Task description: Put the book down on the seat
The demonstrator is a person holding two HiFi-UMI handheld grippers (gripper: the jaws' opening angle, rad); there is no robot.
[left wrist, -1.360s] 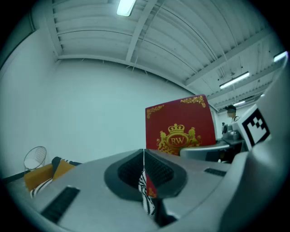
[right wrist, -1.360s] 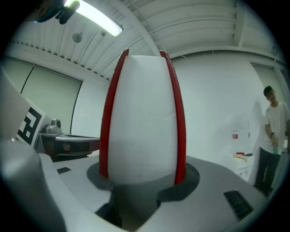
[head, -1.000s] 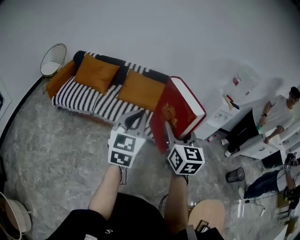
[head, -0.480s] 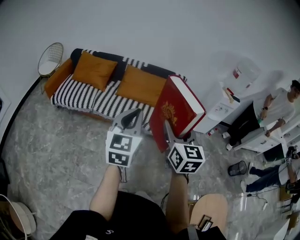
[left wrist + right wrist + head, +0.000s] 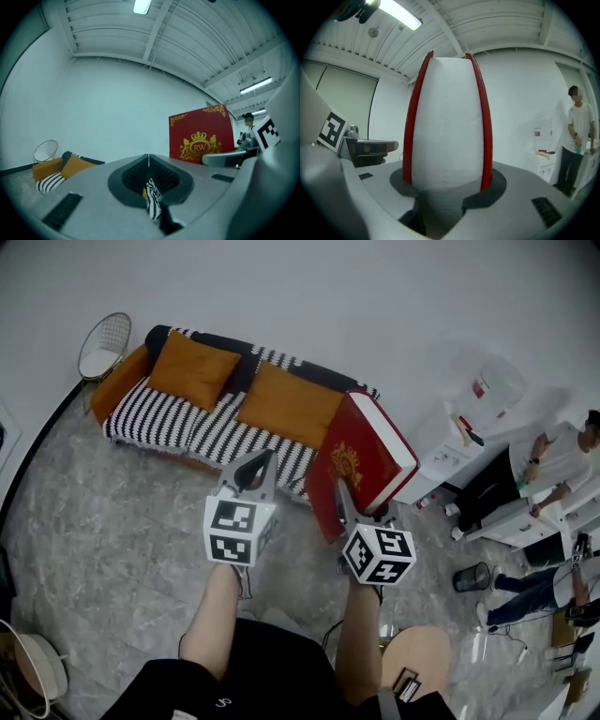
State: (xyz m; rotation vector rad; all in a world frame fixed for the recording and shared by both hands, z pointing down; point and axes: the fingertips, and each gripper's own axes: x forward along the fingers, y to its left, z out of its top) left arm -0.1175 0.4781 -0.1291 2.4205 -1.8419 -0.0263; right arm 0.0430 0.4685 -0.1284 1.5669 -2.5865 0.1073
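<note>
A thick red book [image 5: 361, 460] with a gold crest stands tilted in the air, and my right gripper [image 5: 341, 505] is shut on its lower edge. In the right gripper view its white page block [image 5: 447, 126] fills the space between the red covers, clamped by my right gripper [image 5: 447, 183]. My left gripper [image 5: 260, 463] hovers to the left of the book with its jaws shut and nothing in them. The left gripper view shows the book's cover [image 5: 201, 136] off to the right of my left gripper [image 5: 149, 159]. The striped sofa seat [image 5: 187, 427] with two orange cushions lies beyond both grippers.
A wire chair [image 5: 103, 345] stands at the sofa's left end. White furniture [image 5: 469, 432] and seated people [image 5: 553, 465] are at the right. A black bin [image 5: 472, 582] and a round wooden stool [image 5: 417, 662] sit on the marble floor nearby.
My left gripper has drifted a little to the left, away from the book. The right gripper and the book have stayed almost in place.
</note>
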